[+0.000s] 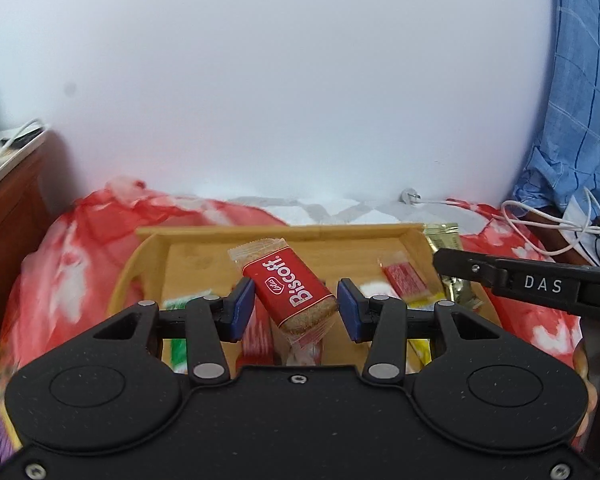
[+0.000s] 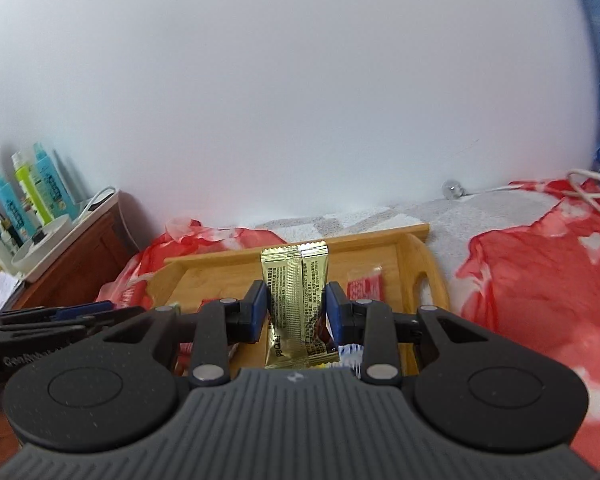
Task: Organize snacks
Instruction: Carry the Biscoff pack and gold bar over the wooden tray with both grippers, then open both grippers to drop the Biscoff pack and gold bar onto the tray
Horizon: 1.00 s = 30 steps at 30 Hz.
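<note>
In the left wrist view, my left gripper (image 1: 296, 310) is shut on a red Biscoff packet (image 1: 292, 288). The packet is tilted and held above the wooden tray (image 1: 300, 234). A red wafer packet (image 1: 406, 280) and a green packet (image 1: 182, 304) lie in the tray, and more packets are partly hidden under my fingers. My right gripper (image 2: 296, 308) is shut on a gold sachet (image 2: 294, 296), which stands upright over the same tray (image 2: 380, 236). A red packet (image 2: 364, 290) lies on the tray floor to its right. Each gripper shows at the edge of the other's view.
The tray rests on a red and white patterned cloth (image 2: 540, 288) against a white wall. A wooden cabinet (image 2: 80, 264) with several tubes and bottles stands at the left. A white cable (image 1: 560, 224) and blue checked fabric (image 1: 572, 100) lie at the right.
</note>
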Available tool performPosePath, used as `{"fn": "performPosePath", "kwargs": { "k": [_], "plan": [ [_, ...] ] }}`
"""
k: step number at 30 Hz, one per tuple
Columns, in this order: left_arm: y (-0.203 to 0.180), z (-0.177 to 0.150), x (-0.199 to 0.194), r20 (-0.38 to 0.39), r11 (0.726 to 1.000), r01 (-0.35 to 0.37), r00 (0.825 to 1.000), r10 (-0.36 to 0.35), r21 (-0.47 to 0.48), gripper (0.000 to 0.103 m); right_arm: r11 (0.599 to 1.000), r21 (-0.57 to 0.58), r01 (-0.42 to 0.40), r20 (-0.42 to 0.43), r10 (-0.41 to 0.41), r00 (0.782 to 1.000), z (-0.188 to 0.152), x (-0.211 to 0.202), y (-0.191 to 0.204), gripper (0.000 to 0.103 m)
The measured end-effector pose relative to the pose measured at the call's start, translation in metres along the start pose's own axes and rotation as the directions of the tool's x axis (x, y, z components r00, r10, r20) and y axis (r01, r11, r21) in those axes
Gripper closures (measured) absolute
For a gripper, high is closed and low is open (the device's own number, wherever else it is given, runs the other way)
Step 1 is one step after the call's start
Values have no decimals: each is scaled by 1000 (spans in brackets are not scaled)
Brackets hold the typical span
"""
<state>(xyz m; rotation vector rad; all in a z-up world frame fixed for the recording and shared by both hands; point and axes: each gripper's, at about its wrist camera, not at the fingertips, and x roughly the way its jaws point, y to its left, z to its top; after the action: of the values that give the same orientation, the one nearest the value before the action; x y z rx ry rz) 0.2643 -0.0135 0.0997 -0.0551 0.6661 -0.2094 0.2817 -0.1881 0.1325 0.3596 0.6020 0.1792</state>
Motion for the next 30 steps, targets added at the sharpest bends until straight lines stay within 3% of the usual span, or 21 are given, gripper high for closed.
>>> {"fn": "performPosePath", "kwargs": {
  "k": [6, 16, 30],
  "plan": [
    [5, 13, 45, -10, 999, 30, 999, -30, 16, 60, 999, -24, 38, -52, -39, 998, 14, 44, -8, 66],
    [9, 5, 93, -42, 997, 39, 998, -36, 72, 60, 997, -13, 74, -99, -75, 992, 11, 102, -18, 66],
    [7, -6, 111, -68, 996, 46, 997, -40, 83, 60, 994, -37, 99, -97, -102, 990, 0, 120, -17, 66]
  ]
}}
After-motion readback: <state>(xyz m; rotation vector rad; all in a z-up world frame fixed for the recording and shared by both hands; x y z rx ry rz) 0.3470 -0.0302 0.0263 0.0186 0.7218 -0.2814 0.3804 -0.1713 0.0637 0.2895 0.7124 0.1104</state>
